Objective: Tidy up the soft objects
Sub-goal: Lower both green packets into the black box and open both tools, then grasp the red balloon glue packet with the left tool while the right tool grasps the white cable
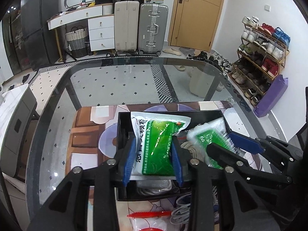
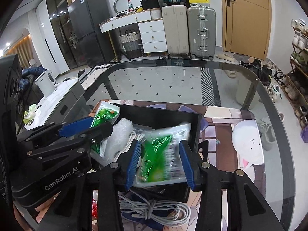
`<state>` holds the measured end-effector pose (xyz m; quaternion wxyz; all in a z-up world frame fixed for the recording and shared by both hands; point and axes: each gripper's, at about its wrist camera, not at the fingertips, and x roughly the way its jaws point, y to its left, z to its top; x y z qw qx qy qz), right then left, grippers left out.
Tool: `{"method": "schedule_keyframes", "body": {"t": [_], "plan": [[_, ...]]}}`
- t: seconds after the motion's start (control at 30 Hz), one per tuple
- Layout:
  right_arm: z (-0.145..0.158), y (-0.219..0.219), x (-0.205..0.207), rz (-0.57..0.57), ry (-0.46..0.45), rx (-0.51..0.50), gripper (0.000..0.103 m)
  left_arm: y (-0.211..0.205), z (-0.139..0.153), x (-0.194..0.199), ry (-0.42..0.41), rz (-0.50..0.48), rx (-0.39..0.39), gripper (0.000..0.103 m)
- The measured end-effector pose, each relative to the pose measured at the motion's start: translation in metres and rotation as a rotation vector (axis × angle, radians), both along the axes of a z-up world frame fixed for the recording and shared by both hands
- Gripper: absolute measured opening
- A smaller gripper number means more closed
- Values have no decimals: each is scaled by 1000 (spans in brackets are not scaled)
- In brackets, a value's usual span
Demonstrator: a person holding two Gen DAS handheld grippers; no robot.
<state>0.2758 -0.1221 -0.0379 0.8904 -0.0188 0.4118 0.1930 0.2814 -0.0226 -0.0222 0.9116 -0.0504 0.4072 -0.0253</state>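
Lower centre of both views, left to right: one black box is being filled. Two green-and-white packets are counted: one packet is being flanked by the left gripper, one blurred packet by the right gripper, jaws slightly spread. One grey cable is lying below.
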Motion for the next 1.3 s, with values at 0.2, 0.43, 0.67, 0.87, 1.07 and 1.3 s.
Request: {"method": "schedule_keyframes", "body": {"t": [0.2, 0.43, 0.67, 0.87, 1.07, 1.3], "plan": [[11, -13, -8, -8, -18, 26, 49, 7, 8, -10, -41, -19, -26, 58], [16, -32, -27, 7, -22, 32, 69, 11, 26, -41, -113, -23, 17, 93], [2, -50, -47, 77, 47, 15, 78, 19, 12, -76, -86, -78, 91, 96], [-38, -53, -51, 165, 174, 1, 82, 41, -15, -86, 41, -97, -15, 96], [-62, -46, -46, 202, 180, -38, 82, 38, -29, -91, 82, -91, 5, 95], [-63, -28, -50, 282, 140, -50, 84, 22, -36, -95, 105, -113, 21, 95]]}}
